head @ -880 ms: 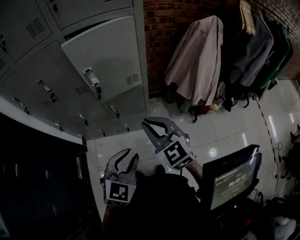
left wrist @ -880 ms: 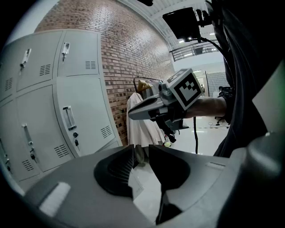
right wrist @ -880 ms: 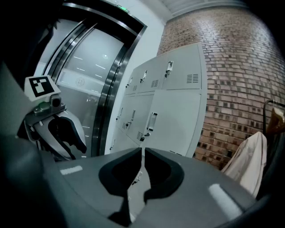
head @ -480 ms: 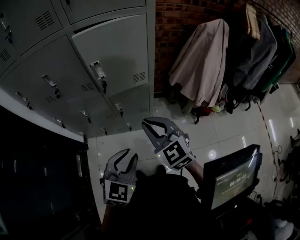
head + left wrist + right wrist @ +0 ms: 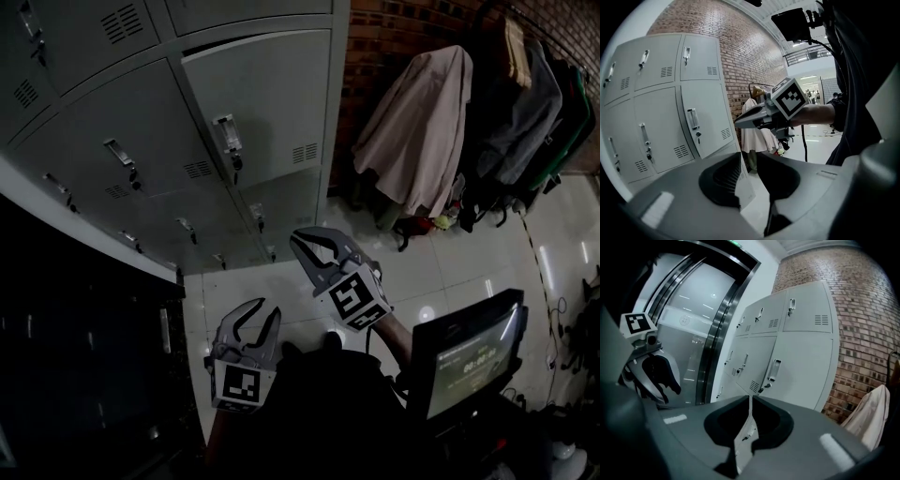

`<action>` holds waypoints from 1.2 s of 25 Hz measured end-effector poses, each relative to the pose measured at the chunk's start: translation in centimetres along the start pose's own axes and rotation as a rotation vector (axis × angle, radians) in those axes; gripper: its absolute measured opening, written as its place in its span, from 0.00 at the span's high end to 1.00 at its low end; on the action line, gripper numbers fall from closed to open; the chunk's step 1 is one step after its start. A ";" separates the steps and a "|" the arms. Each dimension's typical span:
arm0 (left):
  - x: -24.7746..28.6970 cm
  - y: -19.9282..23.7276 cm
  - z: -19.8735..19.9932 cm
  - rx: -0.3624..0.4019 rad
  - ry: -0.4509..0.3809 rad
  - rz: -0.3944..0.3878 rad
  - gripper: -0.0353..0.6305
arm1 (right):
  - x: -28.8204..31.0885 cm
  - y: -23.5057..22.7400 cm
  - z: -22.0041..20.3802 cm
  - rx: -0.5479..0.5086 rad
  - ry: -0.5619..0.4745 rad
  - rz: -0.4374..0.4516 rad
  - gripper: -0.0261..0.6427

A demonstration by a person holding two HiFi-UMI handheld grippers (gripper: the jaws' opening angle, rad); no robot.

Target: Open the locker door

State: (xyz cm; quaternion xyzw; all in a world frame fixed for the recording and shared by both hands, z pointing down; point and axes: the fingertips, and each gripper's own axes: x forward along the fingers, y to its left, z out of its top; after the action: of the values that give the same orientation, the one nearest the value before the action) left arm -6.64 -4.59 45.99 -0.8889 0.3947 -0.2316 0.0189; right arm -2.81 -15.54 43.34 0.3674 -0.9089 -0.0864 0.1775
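While the approach is the step in hand, locker door (image 5: 272,98): grey, end column beside brick wall (image 5: 394,33), dark gap along its top, handle (image 5: 228,139) untouched. Right gripper (image 5: 300,240): jaws pressed together, empty, well short. Left gripper (image 5: 262,310): jaws slightly apart, empty, lower. Next move, likely: reach the handle, grip it, pull outward.
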 end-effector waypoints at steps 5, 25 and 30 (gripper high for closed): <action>-2.4 2.8 -1.6 -0.016 -0.008 0.026 0.78 | 4.6 0.2 1.6 0.012 -0.009 0.002 0.95; -2.2 13.7 -5.0 -0.110 0.023 0.163 0.78 | 23.9 -9.3 7.7 0.099 -0.050 -0.040 0.82; -1.4 13.5 -4.6 -0.101 0.015 0.124 0.78 | 23.7 -9.5 7.7 0.124 -0.066 -0.034 0.89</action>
State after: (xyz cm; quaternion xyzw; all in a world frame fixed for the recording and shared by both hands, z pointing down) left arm -18.71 -12.21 46.62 -0.8610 0.4601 -0.2163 -0.0147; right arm -15.46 -38.69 39.65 0.3899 -0.9115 -0.0449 0.1231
